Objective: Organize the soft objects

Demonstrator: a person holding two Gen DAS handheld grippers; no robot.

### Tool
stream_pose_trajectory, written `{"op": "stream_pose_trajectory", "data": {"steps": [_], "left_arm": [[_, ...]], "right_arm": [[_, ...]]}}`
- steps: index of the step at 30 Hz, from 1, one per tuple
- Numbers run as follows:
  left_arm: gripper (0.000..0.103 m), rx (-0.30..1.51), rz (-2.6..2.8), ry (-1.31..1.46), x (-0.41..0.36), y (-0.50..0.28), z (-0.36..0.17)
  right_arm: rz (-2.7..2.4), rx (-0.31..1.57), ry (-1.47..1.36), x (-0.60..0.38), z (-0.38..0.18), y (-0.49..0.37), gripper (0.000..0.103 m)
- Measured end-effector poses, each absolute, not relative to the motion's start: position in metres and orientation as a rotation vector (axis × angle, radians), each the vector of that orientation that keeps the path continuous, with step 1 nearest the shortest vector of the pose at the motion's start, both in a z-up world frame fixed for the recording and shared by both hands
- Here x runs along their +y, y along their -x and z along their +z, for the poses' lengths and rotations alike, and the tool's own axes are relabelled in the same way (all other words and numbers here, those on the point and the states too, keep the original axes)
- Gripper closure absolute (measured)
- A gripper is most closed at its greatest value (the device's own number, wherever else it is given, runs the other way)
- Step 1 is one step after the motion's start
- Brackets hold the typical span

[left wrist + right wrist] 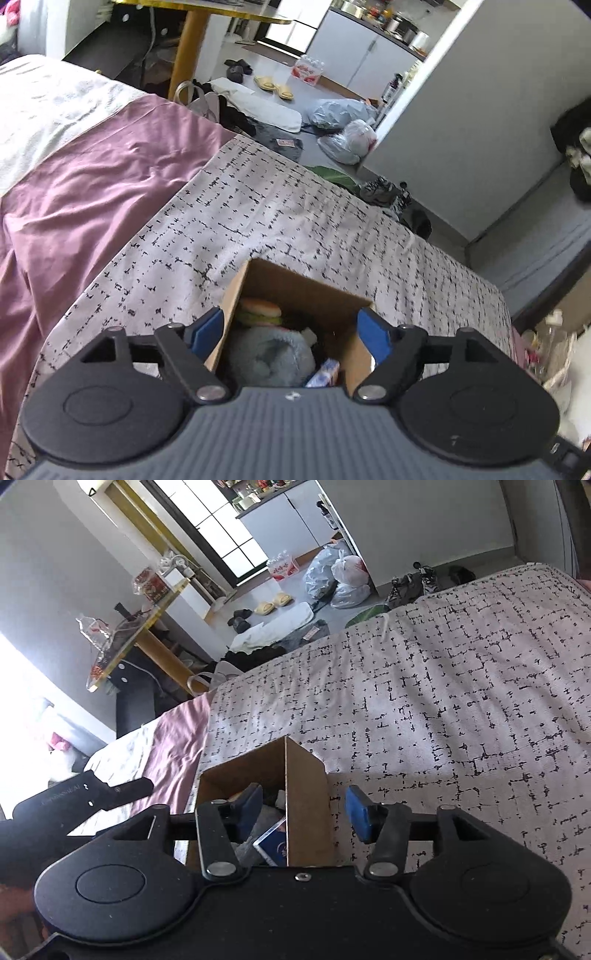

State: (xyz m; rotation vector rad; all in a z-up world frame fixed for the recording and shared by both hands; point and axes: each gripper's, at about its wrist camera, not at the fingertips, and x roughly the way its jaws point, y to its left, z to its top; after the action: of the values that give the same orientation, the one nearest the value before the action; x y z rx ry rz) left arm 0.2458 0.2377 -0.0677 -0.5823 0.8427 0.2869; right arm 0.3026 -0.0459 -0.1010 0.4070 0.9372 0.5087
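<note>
An open cardboard box (295,291) stands on the patterned bedspread (258,206). Inside it lie a burger plush (258,310), a grey-blue fluffy plush (266,354) and a small blue and white packet (325,373). My left gripper (291,332) hangs over the box with its blue pads (208,328) wide apart, one beside each side wall, and holds nothing. My right gripper (304,812) is open astride the right wall of the box (306,775). One of its fingers is inside, the other stands clear outside. The packet (273,843) shows below it.
A mauve sheet (92,177) and a white cover (44,107) lie left of the bedspread. Past the bed's far edge the floor holds plastic bags (343,125), yellow slippers (275,86), shoes (410,585) and a glass table on a yellow leg (186,48). A white wall (461,122) stands to the right.
</note>
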Motion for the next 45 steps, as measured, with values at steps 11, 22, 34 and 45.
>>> {"op": "stream_pose_trajectory", "data": {"steps": [11, 22, 34, 45], "left_arm": [[0.013, 0.818, 0.254, 0.488, 0.197, -0.199, -0.028], [0.002, 0.813, 0.228, 0.439, 0.172, -0.154, -0.002], [0.000, 0.788, 0.184, 0.335, 0.141, -0.112, 0.032], [0.000, 0.738, 0.155, 0.282, 0.119, -0.069, 0.049]], "right_arm": [[0.604, 0.881, -0.380, -0.067, -0.062, -0.270, 0.029], [0.641, 0.843, -0.360, -0.085, -0.031, -0.234, 0.009], [0.631, 0.780, -0.351, -0.114, 0.002, -0.195, 0.000], [0.580, 0.741, -0.248, -0.131, 0.023, -0.158, 0.000]]}}
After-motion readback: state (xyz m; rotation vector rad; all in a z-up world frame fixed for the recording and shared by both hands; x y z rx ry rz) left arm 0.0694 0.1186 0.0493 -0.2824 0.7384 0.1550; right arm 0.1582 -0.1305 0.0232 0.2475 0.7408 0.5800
